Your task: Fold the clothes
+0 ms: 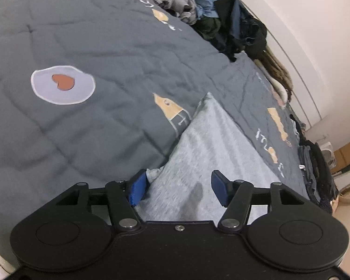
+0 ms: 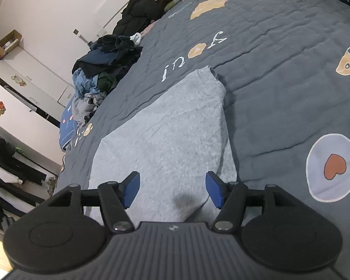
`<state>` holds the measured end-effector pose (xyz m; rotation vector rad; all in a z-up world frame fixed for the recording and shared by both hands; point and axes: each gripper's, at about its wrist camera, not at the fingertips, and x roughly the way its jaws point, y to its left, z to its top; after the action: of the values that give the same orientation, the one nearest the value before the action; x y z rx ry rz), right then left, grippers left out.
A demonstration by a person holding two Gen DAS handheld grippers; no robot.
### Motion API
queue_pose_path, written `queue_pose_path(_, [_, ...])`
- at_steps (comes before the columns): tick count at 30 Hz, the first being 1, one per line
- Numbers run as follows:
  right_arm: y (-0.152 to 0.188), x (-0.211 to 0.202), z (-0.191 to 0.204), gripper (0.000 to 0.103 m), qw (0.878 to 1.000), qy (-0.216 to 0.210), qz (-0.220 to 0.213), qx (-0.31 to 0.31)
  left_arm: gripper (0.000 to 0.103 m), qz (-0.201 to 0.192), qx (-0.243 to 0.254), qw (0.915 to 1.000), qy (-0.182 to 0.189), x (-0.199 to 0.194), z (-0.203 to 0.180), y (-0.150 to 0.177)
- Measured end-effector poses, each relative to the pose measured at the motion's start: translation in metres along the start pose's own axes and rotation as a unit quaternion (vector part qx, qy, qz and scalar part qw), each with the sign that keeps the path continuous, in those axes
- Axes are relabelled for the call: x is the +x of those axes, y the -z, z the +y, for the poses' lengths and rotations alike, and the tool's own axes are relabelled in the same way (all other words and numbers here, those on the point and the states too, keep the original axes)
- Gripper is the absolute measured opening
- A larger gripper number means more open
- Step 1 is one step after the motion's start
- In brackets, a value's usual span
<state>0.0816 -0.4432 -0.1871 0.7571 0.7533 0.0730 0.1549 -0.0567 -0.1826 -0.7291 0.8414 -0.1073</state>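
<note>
A light grey garment (image 2: 165,135) lies partly folded on the dark grey quilt (image 2: 280,74) of a bed, one edge doubled over so a lower layer shows along its right side. The left gripper (image 1: 178,187) hangs over one end of it with its blue pads spread wide, gripping nothing. The right gripper (image 2: 172,190) hovers over the other end, equally wide and empty, and a heap of unfolded clothes (image 2: 105,74) sits at the quilt's far edge.
</note>
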Motion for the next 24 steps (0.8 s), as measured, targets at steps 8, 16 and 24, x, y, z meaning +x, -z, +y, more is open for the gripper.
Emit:
queue_pose_path(8, [-0.019,0.002,-0.017,0.064,0.999,0.02,-0.02,0.035,0.065,0.033,0.028,0.9988,-0.023,0.013,-0.008,0.009])
queue_pose_path(16, [-0.047,0.014,-0.032,0.067,0.998,0.05,-0.034,0.023,0.068,0.042,0.042,0.9978,-0.029,0.015,-0.017,0.011])
queue_pose_path(24, [-0.075,0.049,-0.046,0.069,0.999,0.053,0.001,0.007,0.068,0.05,0.045,0.9974,-0.026,0.009,-0.013,0.009])
